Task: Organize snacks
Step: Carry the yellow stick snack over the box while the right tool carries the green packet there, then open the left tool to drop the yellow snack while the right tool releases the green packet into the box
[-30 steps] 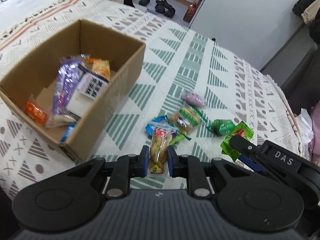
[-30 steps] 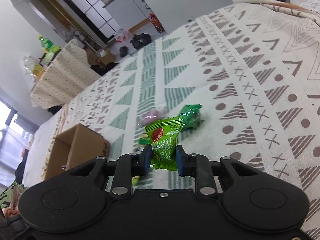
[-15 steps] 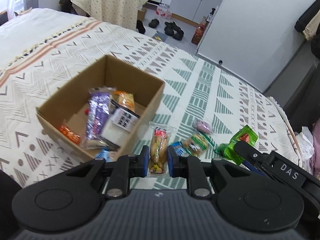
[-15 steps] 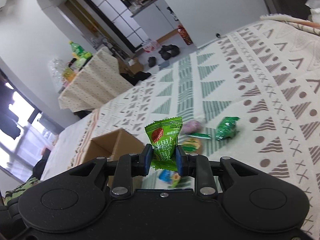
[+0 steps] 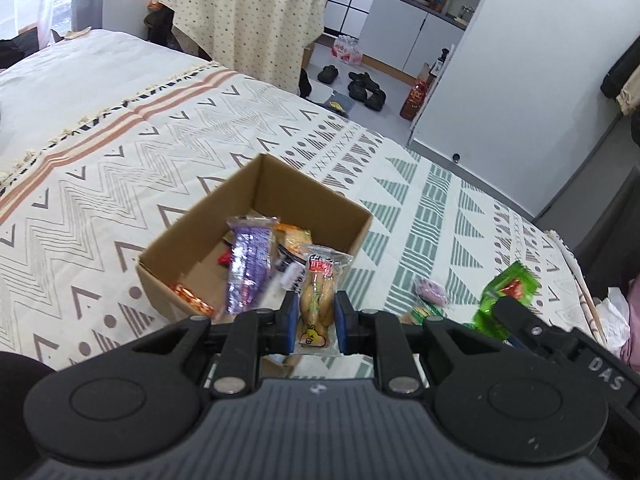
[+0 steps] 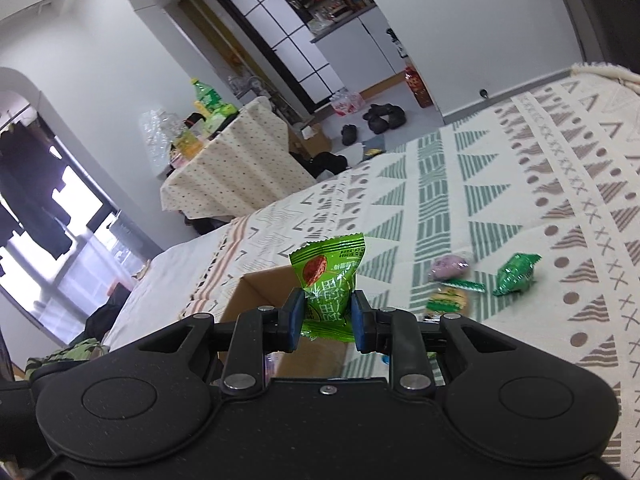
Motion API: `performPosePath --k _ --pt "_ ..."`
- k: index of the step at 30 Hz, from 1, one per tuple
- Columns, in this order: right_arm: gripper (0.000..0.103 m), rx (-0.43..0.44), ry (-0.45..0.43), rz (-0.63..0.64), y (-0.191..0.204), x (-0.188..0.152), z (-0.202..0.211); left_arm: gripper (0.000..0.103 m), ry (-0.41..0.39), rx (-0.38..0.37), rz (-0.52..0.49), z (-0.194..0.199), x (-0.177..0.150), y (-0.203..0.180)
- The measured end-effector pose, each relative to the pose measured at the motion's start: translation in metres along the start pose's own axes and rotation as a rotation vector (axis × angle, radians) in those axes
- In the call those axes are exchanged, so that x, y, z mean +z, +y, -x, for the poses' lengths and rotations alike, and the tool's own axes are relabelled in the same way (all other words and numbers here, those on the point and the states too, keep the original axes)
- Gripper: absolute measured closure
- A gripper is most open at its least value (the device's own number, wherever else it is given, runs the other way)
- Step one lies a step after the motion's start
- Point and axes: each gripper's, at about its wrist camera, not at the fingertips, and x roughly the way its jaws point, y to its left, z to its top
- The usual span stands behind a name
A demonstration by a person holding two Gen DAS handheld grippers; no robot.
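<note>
My left gripper is shut on a clear packet of yellow snacks, held in the air just in front of the open cardboard box. Inside the box lie a purple packet, an orange packet and others. My right gripper is shut on a bright green packet, raised above the bed with the box's corner behind it. The same green packet shows at the right of the left wrist view, in the other gripper.
On the patterned bedspread lie a purple sweet, a dark green packet and a green-and-tan packet. Beyond the bed's edge stand a cloth-covered table and shoes on the floor.
Both grippers have risen with their packets. In the left view the box has moved from upper left to centre, straight ahead of the held packet. The right view tilted up, showing more room.
</note>
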Motion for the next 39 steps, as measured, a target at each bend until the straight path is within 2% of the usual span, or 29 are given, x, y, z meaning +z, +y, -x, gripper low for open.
performPosePath --k 13,18,29,34,39 --pt "0.078 0.051 -0.040 0.050 0.033 0.000 0.002 0.085 -0.015 0.024 0.043 -0.003 0.020 0.033" --pt "0.078 0.061 -0.014 0.066 0.041 -0.006 -0.011 0.085 -0.009 0.016 0.061 -0.012 0.028 0.050" --pt "0.078 0.039 0.056 0.124 0.068 -0.024 -0.043 0.084 0.068 -0.021 0.095 -0.053 0.037 0.083" --pt "0.078 0.023 0.090 0.156 0.079 -0.032 -0.060 0.077 0.100 -0.010 0.134 -0.064 0.046 0.098" --pt "0.078 0.025 0.127 0.139 0.085 -0.032 -0.074 0.061 0.114 -0.024 0.131 -0.061 0.049 0.108"
